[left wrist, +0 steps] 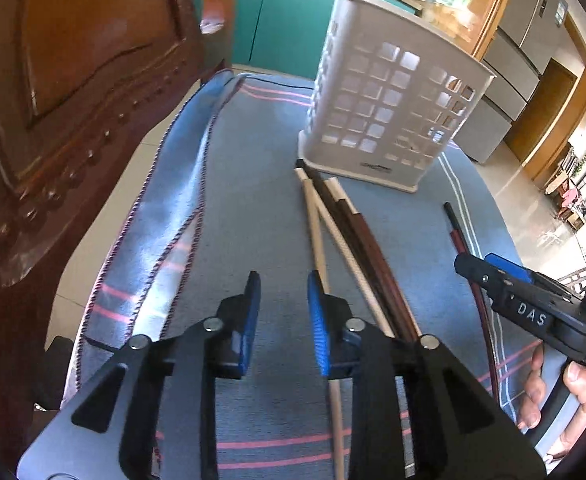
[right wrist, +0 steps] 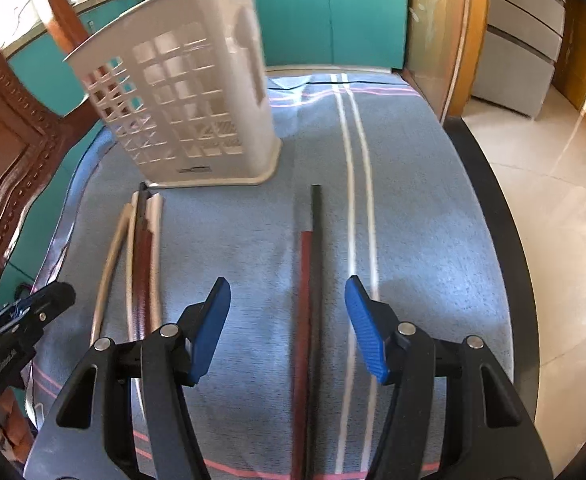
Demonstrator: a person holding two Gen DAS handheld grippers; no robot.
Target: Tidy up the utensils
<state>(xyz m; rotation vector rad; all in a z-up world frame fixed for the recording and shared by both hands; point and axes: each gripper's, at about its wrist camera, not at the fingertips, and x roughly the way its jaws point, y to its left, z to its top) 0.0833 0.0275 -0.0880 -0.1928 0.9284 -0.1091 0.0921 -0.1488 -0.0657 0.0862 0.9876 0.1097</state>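
Left wrist: left tongs (left wrist: 284,296) spread, empty, beside chopstick bundle (left wrist: 345,236); right tongs (right wrist: 287,308) spread astride dark pair (right wrist: 307,280) (ungripped). Next: pinch, lift into basket (right wrist: 181,100) near surface's far edge.

Only clear text: "DAS", white caps, on black body of right gripper (left wrist: 493,276), seen in left wrist view. Small dark logo at base of white basket (left wrist: 389,92), front face, both views; too small to read. Faint mark on left gripper (right wrist: 53,296) body in right wrist view, illegible.
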